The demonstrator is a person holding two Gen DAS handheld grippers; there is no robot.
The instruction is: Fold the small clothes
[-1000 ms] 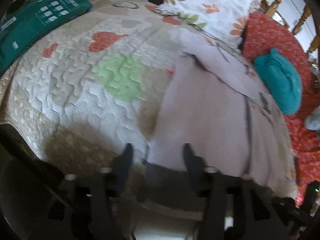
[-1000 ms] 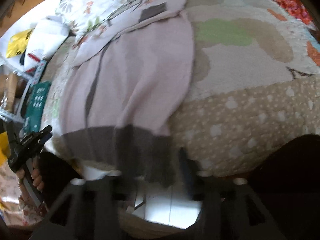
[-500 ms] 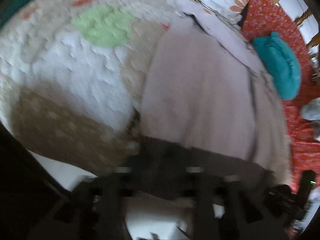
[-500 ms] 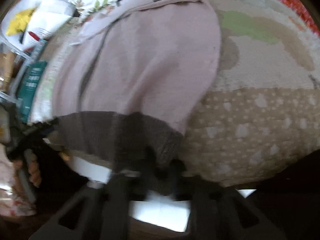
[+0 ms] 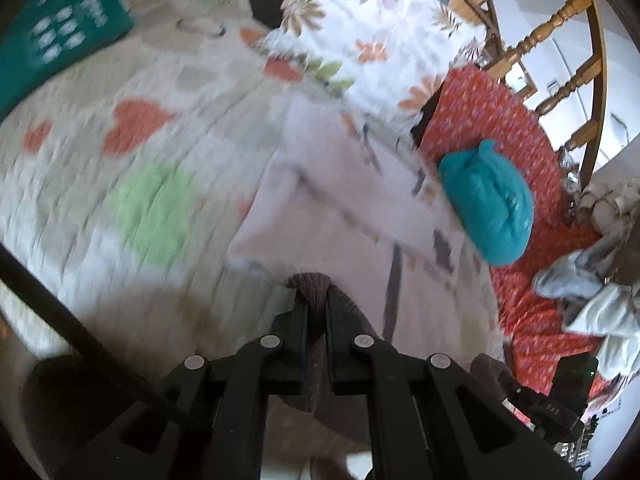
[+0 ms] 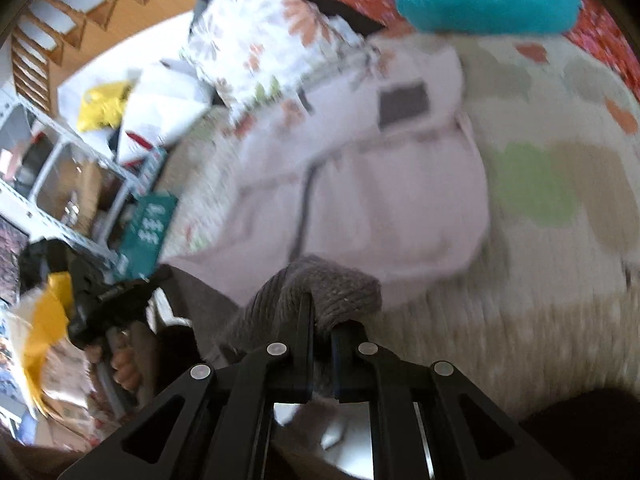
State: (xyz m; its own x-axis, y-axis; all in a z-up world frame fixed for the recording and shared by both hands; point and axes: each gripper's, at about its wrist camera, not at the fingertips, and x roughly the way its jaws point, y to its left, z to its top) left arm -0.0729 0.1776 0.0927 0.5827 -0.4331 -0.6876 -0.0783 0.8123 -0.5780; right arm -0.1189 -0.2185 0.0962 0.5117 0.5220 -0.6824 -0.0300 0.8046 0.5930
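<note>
The pale pink sweater (image 5: 320,208) lies spread on the quilted bed (image 5: 132,184), its long axis running from the grey-brown ribbed hem (image 6: 328,288) at the bottom centre of both views away to the collar end near the floral pillow (image 5: 372,28) at the top. The hem sits right in both grippers: the left gripper (image 5: 316,304) is pinched almost closed on one bunched hem corner, and the right gripper (image 6: 322,316) is likewise clamped on the other corner, with knit rising above its fingers. Neither arm is nearer; each has its own end of the hem, and the body of the sweater stretches forward from both. As I judge it, the fold depends on carrying the hem along that axis toward the collar. A teal cushion (image 5: 488,212) rests just beyond the sweater's far side, at centre right in the left view.
</note>
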